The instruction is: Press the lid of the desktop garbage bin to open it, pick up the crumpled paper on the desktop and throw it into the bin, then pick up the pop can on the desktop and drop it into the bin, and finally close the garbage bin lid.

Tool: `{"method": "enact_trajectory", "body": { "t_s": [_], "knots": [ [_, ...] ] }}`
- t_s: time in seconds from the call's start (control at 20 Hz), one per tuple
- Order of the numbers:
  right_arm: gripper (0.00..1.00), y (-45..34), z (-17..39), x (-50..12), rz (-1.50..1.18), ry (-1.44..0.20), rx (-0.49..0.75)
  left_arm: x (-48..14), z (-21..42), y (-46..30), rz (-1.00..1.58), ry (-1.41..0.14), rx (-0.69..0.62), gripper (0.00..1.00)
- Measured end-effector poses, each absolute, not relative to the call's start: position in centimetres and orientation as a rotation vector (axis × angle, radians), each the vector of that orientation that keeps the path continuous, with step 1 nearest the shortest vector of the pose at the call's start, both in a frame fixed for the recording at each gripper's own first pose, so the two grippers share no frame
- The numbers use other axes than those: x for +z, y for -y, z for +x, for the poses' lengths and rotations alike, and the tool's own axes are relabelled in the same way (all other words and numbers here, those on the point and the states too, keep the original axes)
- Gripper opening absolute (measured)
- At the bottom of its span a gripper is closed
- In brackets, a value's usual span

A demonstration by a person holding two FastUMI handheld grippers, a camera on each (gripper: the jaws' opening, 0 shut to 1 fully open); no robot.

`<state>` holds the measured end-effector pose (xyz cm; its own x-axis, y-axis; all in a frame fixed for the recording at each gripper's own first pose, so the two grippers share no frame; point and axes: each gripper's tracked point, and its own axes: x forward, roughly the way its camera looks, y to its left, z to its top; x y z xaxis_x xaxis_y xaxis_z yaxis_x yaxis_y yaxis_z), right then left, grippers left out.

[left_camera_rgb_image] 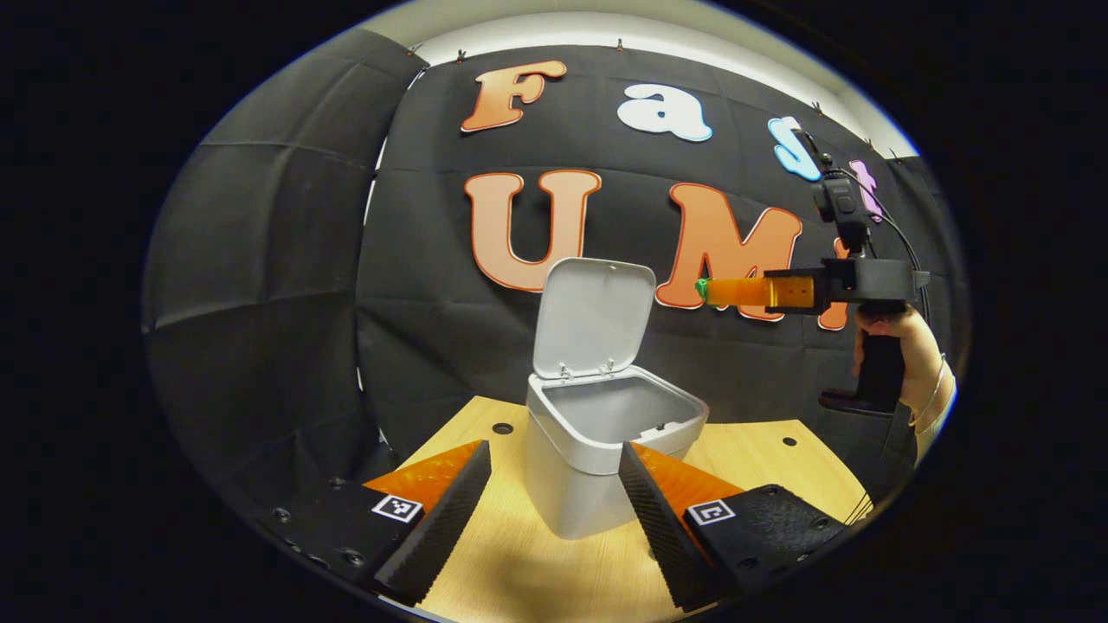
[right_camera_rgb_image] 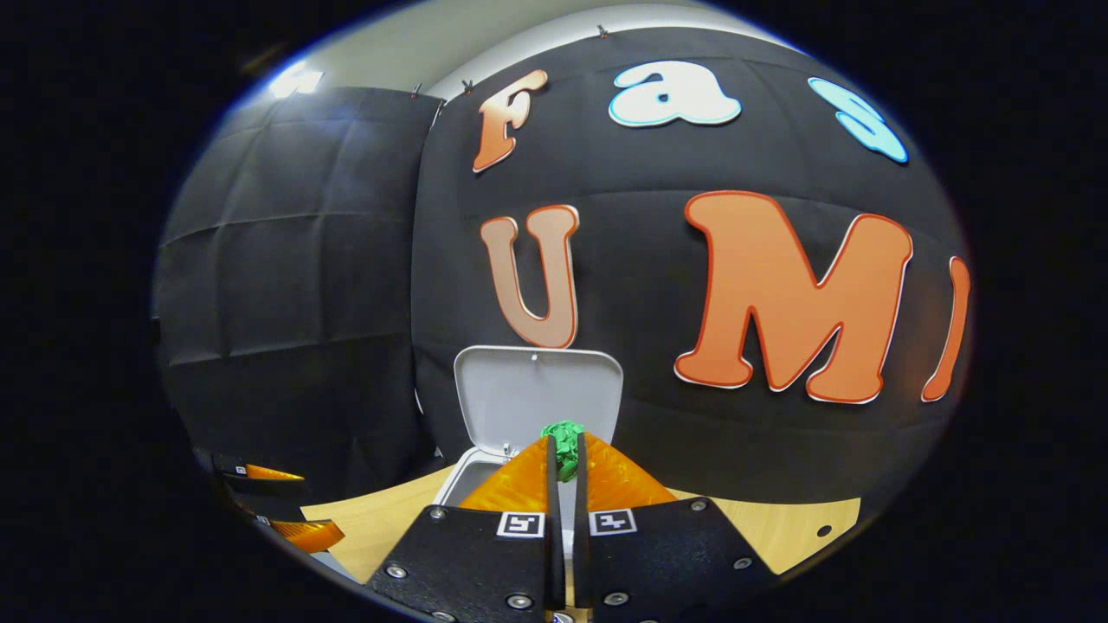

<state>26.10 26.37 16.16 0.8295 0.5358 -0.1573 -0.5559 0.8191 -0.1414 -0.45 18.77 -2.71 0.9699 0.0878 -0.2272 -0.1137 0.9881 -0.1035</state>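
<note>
The grey desktop bin (left_camera_rgb_image: 597,450) stands on the wooden table with its lid (left_camera_rgb_image: 593,318) swung up and its inside bare. My left gripper (left_camera_rgb_image: 554,484) is open low in front of it, a finger on each side of the bin's body. My right gripper (left_camera_rgb_image: 705,292) is held by a hand (left_camera_rgb_image: 905,346) high to the right of the lid, above the bin's right side. In the right gripper view that gripper (right_camera_rgb_image: 564,450) is shut on a green crumpled paper (right_camera_rgb_image: 564,448), with the bin lid (right_camera_rgb_image: 538,394) and opening (right_camera_rgb_image: 472,480) just beyond.
The wooden tabletop (left_camera_rgb_image: 762,450) has small dark holes around the bin. Black cloth walls close off the back and left. My left gripper (right_camera_rgb_image: 277,510) appears at the lower left in the right gripper view.
</note>
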Motion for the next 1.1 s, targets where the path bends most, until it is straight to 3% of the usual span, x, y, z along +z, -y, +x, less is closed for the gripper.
{"method": "enact_trajectory", "body": {
  "t_s": [0.2,0.4,0.55,0.6,1.1],
  "knots": [
    [0.06,-28.1,27.5,13.4,-0.213,-0.172,0.590,-3.3,-1.4,-21.2,-0.130,-0.233,0.141,0.94],
    [0.25,-29.3,27.9,12.6,-0.215,-0.157,0.598,-3.9,-1.3,-22.7,-0.150,-0.238,0.168,0.94],
    [0.96,-29.1,28.5,11.7,-0.205,-0.184,0.578,-3.9,-1.2,-22.8,-0.144,-0.232,0.168,0.94],
    [0.92,-28.9,28.6,11.3,-0.204,-0.185,0.576,-4.0,-1.1,-22.8,-0.140,-0.231,0.168,0.94],
    [0.95,-22.0,27.5,12.9,-0.170,-0.125,0.479,-4.6,0.8,-18.8,-0.138,-0.242,0.086,0.94]
  ]
}}
